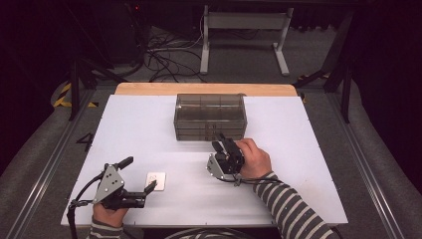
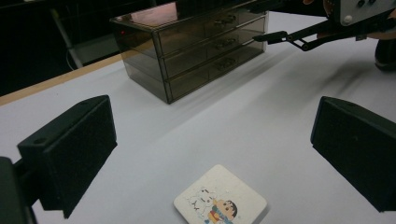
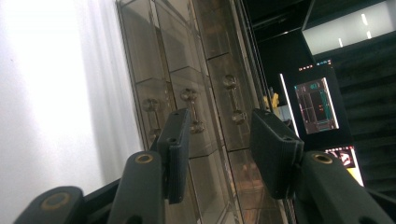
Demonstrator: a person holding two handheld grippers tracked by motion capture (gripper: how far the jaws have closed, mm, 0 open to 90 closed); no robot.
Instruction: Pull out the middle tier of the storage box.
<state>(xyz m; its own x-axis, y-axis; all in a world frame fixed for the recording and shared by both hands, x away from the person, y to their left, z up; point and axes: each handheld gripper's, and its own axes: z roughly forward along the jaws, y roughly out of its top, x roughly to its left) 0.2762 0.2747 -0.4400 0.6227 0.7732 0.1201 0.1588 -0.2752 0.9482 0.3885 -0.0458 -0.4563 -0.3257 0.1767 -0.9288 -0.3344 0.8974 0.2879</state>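
A smoky clear drawer box (image 1: 209,117) stands at the back middle of the white board (image 1: 129,134); its drawers look shut. My right gripper (image 1: 219,140) is turned on its side just in front of the box, jaws apart. In the right gripper view the right gripper (image 3: 219,149) faces the drawer fronts, close to a knobbed handle (image 3: 191,109), with nothing pressed between the pads. My left gripper (image 1: 140,173) stands wide open at the front left. A square white coaster with a cartoon print (image 2: 220,203) lies flat between and below its jaws, untouched.
The wooden table edge (image 1: 204,88) runs behind the board. Beyond it are floor cables and a grey metal stand (image 1: 244,35). A striped sleeve (image 1: 288,209) comes in from the bottom right. Dark rails run along both sides of the table.
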